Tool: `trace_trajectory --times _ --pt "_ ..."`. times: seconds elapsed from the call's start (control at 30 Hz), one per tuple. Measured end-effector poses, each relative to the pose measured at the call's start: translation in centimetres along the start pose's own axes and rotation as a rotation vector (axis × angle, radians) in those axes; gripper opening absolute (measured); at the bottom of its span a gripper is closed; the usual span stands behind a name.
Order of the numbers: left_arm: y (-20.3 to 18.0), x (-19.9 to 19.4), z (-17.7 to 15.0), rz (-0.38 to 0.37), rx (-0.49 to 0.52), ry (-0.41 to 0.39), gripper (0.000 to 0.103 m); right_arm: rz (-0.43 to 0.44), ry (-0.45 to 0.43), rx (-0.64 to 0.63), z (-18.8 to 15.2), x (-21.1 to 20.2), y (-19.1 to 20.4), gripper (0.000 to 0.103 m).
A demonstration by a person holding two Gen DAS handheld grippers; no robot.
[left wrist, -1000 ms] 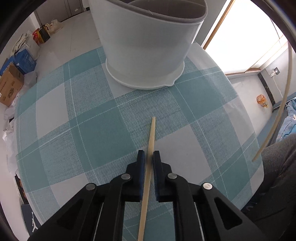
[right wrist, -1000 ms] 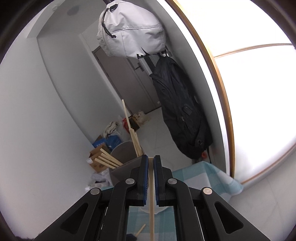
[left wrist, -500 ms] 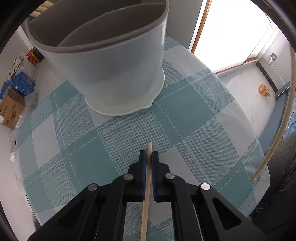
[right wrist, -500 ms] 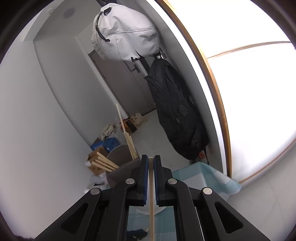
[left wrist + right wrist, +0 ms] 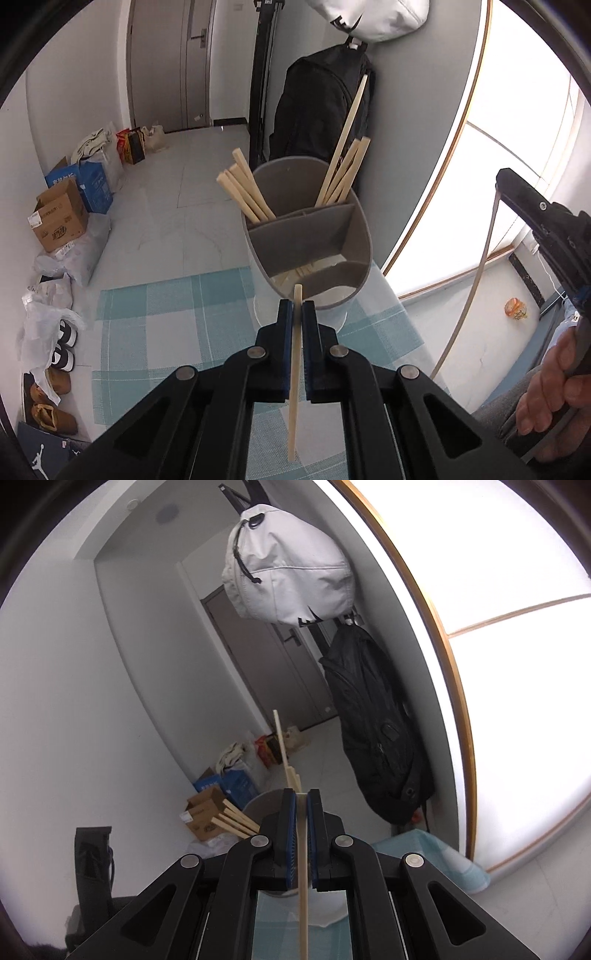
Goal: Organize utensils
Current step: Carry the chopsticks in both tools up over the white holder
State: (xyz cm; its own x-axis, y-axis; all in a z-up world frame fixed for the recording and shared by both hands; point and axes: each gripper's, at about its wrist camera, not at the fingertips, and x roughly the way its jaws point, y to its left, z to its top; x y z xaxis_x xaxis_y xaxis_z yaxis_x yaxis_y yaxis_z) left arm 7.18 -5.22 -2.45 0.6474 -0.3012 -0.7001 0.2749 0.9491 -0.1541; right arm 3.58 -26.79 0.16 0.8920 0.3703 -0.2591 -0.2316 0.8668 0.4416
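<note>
Left tongs (image 5: pixel 297 308) clamped on chopstick (image 5: pixel 294 373), long axis pointing up-frame; divided holder (image 5: pixel 364 236) just beyond its tip. Right tongs (image 5: pixel 301 805) clamped on another chopstick (image 5: pixel 303 893).

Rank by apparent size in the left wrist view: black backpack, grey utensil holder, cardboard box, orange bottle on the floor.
1. black backpack
2. grey utensil holder, nearer the camera, so this order is unsure
3. cardboard box
4. orange bottle

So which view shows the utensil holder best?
The left wrist view. It looks down into the holder, showing its dividers, the chopsticks leaning in the two far sections and more lying in the near one. The right wrist view catches only a bit of its rim behind the right gripper.
</note>
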Motion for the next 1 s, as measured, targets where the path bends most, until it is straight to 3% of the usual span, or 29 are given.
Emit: trace_trajectory --times 0.1,0.27,0.53,0.77,1.0 --pt "-2.7 0.2 -0.4 -0.01 0.005 -0.01 0.001 0.012 -0.013 -0.029 0.1 -0.1 1.3 0.005" --pt "-1.8 -0.3 -0.9 -0.033 -0.013 -0.037 0.001 0.012 -0.01 -0.044 0.3 0.1 2.2 0.005" --pt "-1.6 -2.5 0.9 -0.059 -0.026 -0.086 0.001 -0.004 -0.027 -0.062 1.3 0.5 2.3 0.005" --pt "-1.0 -4.6 3.8 -0.095 -0.062 -0.102 0.001 0.028 -0.075 -0.071 4.1 0.8 3.7 0.005" --pt "-0.6 -7.0 8.8 -0.08 -0.047 -0.195 0.001 0.082 -0.14 -0.163 8.8 3.1 7.1 0.005"
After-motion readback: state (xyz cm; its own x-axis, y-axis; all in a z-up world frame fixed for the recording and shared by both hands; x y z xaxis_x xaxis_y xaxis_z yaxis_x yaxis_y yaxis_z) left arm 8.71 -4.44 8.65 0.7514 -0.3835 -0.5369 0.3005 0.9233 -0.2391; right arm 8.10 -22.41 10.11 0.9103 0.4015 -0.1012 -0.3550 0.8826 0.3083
